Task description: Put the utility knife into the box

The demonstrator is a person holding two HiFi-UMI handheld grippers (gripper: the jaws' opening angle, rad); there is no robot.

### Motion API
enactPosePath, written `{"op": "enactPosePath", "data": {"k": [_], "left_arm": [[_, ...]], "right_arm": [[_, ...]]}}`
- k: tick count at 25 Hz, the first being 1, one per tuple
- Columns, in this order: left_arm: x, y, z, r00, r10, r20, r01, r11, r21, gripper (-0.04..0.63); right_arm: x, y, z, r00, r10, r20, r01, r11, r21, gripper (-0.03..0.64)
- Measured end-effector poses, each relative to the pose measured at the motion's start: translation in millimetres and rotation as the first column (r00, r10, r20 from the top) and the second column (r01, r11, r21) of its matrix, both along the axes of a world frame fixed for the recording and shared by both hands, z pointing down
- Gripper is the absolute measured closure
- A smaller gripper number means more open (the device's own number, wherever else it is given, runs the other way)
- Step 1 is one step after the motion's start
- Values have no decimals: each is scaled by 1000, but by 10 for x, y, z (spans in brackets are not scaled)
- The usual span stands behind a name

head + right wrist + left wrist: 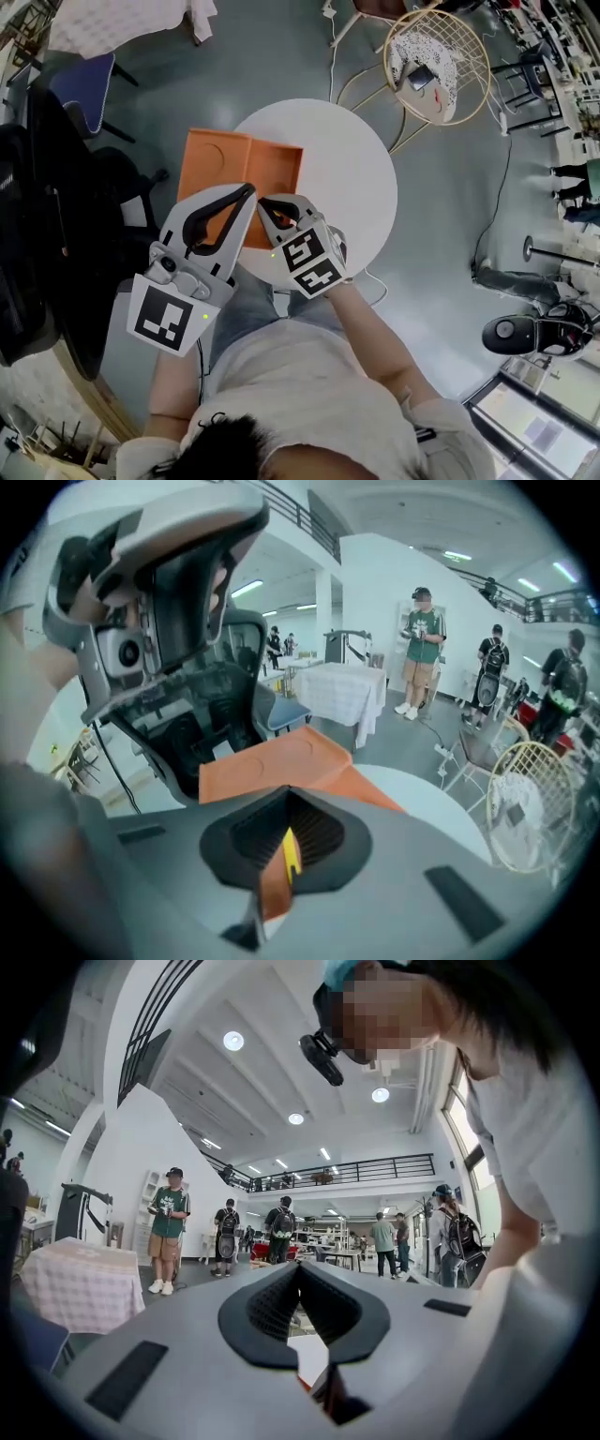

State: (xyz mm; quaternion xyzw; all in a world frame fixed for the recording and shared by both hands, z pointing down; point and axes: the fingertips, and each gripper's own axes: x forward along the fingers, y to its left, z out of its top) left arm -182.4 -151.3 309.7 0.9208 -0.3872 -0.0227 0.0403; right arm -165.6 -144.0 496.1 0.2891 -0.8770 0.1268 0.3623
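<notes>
Clamping the utility knife point(277, 878) between its jaws, the right gripper point(268, 207) hangs over the orange box point(225, 159) at the counter's point(356, 178) left edge. The left gripper point(246, 195) — jaws together, empty — sits just beside it; contact could jar the knife loose outside the box.

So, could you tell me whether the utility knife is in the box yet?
Not yet: the utility knife is out, clamped in the right gripper, with the orange box lying beyond it on the table.
</notes>
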Motion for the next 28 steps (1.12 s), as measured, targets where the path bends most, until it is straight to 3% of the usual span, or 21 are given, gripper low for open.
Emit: {"op": "enactPosePath", "data": {"k": [5, 14, 28], "left_arm": [[188, 87, -105, 1000, -31, 4, 31, 999, 12, 586], [572, 194, -319, 995, -99, 20, 98, 994, 53, 586], [1160, 565, -544, 978, -208, 28, 204, 973, 112, 586]], "right_arm": [[26, 3, -571, 982, -45, 184, 32, 997, 73, 609], [388, 93, -1520, 918, -149, 368, 68, 972, 224, 610], [1095, 410, -2326, 806, -289, 517, 105, 929, 355, 610]]}}
